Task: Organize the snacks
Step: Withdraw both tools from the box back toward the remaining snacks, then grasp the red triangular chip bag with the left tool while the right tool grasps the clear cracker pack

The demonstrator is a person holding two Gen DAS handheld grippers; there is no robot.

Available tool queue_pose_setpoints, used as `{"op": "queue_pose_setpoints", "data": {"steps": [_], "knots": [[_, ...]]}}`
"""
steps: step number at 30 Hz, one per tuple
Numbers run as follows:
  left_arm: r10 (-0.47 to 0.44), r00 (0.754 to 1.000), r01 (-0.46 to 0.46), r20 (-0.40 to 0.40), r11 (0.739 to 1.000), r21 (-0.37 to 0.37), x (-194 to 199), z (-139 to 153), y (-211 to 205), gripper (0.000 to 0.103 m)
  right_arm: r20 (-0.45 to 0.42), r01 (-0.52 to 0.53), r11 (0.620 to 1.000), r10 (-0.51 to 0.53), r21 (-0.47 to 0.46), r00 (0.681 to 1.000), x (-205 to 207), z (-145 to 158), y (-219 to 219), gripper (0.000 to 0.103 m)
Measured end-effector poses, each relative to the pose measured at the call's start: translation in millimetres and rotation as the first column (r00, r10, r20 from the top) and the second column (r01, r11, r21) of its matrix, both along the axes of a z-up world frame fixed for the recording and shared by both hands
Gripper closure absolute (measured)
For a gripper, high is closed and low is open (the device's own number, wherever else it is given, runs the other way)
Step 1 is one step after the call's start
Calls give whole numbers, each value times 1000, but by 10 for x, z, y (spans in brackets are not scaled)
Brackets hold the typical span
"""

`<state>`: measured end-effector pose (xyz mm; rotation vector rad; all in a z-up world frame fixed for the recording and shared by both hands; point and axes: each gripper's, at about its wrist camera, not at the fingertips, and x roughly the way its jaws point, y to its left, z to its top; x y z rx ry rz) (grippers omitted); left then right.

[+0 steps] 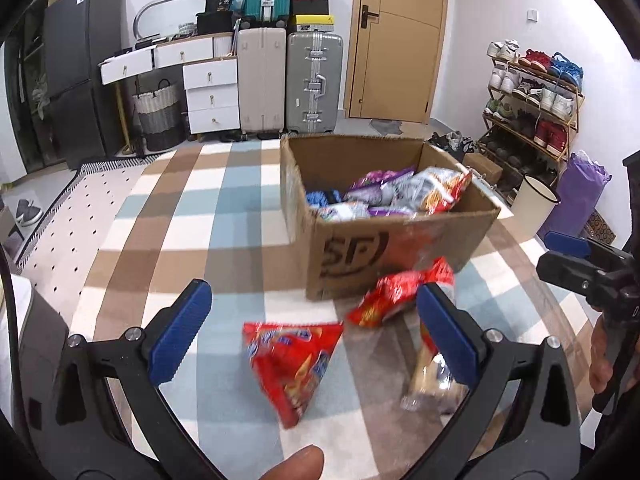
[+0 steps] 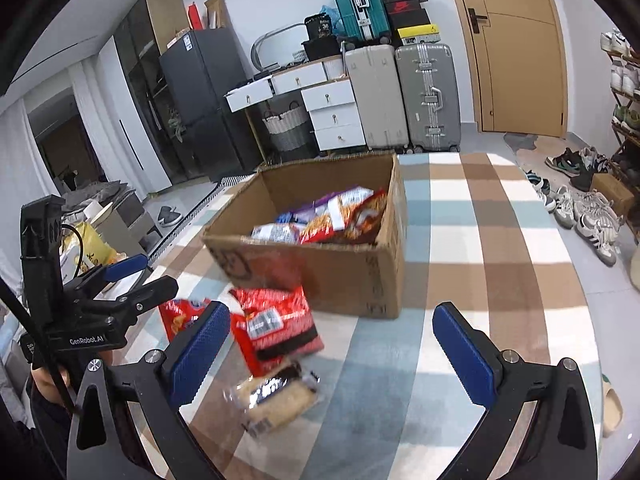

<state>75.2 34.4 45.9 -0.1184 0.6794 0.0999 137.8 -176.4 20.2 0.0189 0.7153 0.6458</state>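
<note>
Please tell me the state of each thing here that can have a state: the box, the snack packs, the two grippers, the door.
Box: open, partly filled with snacks.
Red pack: on the rug, outside the box.
Second red pack: on the rug, against the box.
Clear pack: on the rug, outside.
Left gripper: open, empty.
Right gripper: open, empty.
Door: closed.

Lived-in room with a checked rug and stacked luggage

A blue, brown and white checked rug [image 1: 224,208] covers the floor; far off stand a wooden door [image 1: 396,36], two upright suitcases [image 1: 288,84], white drawers [image 1: 210,94], a dark fridge [image 1: 82,68], and a shoe rack [image 1: 532,100] at right.
</note>
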Motion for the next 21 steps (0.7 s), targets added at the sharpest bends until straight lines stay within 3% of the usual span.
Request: {"op": "queue_pose_setpoints", "data": {"steps": [10,21], "knots": [[13,999,-13,-52,1000,9,-155,-232,43,1,-37,-22,999,20,-38,999,-160,-258,67,0],[22,991,-20,-128,1000,18,-29,-554,76,1,-94,-63,994,55,-93,994,-149,-554,237,0]]}}
